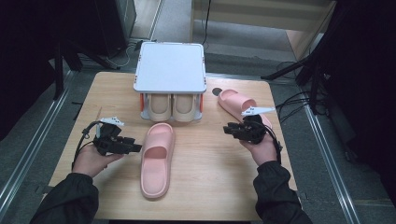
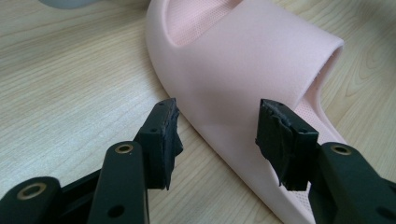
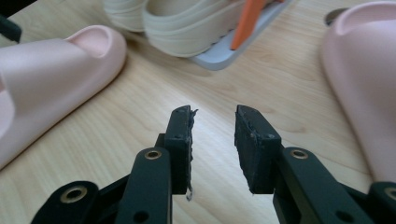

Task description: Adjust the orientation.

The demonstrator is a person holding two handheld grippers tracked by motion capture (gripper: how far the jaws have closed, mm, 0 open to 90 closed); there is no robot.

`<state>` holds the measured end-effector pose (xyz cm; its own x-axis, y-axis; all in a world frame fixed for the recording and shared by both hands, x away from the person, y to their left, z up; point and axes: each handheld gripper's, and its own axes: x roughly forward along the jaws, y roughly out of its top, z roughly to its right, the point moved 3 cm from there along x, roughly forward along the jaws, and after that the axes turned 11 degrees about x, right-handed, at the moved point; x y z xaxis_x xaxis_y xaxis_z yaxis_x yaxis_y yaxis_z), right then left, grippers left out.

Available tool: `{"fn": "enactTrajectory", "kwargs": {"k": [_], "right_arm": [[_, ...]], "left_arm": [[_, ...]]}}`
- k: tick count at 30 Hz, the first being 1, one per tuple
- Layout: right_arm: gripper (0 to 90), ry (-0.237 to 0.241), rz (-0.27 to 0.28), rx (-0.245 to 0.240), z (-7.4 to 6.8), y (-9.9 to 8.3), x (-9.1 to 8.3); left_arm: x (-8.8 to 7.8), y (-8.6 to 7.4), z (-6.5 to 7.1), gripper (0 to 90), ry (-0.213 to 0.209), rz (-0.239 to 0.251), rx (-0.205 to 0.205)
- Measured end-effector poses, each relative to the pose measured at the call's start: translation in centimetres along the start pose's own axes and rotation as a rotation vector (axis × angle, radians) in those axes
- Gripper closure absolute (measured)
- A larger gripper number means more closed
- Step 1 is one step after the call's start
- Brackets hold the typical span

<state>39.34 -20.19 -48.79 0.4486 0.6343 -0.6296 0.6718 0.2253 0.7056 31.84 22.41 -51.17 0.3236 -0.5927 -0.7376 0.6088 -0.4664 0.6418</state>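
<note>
The wooden table (image 1: 205,186) carried everything, and the white two-tier shoe rack (image 1: 170,67) stood at its far middle; I took that rack as my marker. Under its flat top sat a pair of cream slippers (image 1: 172,106), side by side on the lower shelf, toes pointing toward the person.

Just in front of the rack, a pink slipper (image 1: 157,158) lay lengthwise, its toe nearly at the rack's base. A second pink slipper (image 1: 236,103) lay to the right of the rack, angled away from it.

The left gripper (image 1: 131,144) was held low, in front of the rack and to its left, just beside the near slipper; its jaws stood wide apart, empty, aimed at the slipper's strap. The right gripper (image 1: 229,129) hovered in front and to the right of the rack, between the two pink slippers, jaws parted and holding nothing.
</note>
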Motion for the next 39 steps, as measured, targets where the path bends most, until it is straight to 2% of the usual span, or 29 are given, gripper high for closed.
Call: {"fn": "enactTrajectory", "kwargs": {"k": [10, 12, 14, 19, 22, 27, 30, 31, 34, 36, 37, 39], "right_arm": [[63.8, -0.062, 0.016, 0.067, 4.4, 0.4, -0.8], [62.1, -0.07, 0.007, 0.076, 5.3, 0.4, -0.6], [61.5, -0.099, -0.001, 0.077, 6.0, 0.5, -0.3], [59.2, -0.13, 0.035, 0.124, 8.0, 1.0, -0.1], [58.5, -0.136, 0.037, 0.14, 8.9, 1.4, 0.2], [57.3, -0.144, 0.014, 0.154, 9.7, 1.8, 1.5], [57.4, -0.158, -0.002, 0.145, 10.0, 2.2, 2.6], [58.1, -0.162, -0.01, 0.148, 10.0, 2.3, 2.8], [60.5, -0.18, -0.026, 0.112, 10.1, 2.4, 3.8], [63.2, -0.195, -0.028, 0.109, 10.0, 2.6, 4.0], [63.9, -0.188, -0.023, 0.11, 10.0, 2.6, 4.1], [69.9, -0.196, -0.022, 0.115, 10.1, 2.7, 4.2]], "left_arm": [[-0.3, -0.3, 0.4, 47.2, 0.001, 0.009, 0.007], [-0.5, -0.4, 0.5, 47.1, -0.001, 0.013, -0.001], [-0.6, -0.6, 0.6, 46.9, 0.001, 0.015, -0.008], [-1.2, -1.3, 0.8, 46.8, 0.011, 0.019, -0.021], [-1.5, -1.7, 0.8, 46.8, 0.019, 0.023, -0.032], [-2.0, -2.4, 0.8, 46.7, 0.028, 0.025, -0.047], [-2.1, -2.6, 0.8, 46.7, 0.029, 0.03, -0.054], [-2.1, -2.6, 0.9, 46.7, 0.03, 0.03, -0.055], [-2.1, -2.7, 0.8, 46.7, 0.032, 0.025, -0.053], [-2.1, -2.7, 0.9, 46.7, 0.03, 0.026, -0.055], [-2.1, -2.7, 0.9, 46.7, 0.03, 0.028, -0.055], [-2.1, -2.7, 0.8, 46.7, 0.017, 0.036, -0.062]]}}
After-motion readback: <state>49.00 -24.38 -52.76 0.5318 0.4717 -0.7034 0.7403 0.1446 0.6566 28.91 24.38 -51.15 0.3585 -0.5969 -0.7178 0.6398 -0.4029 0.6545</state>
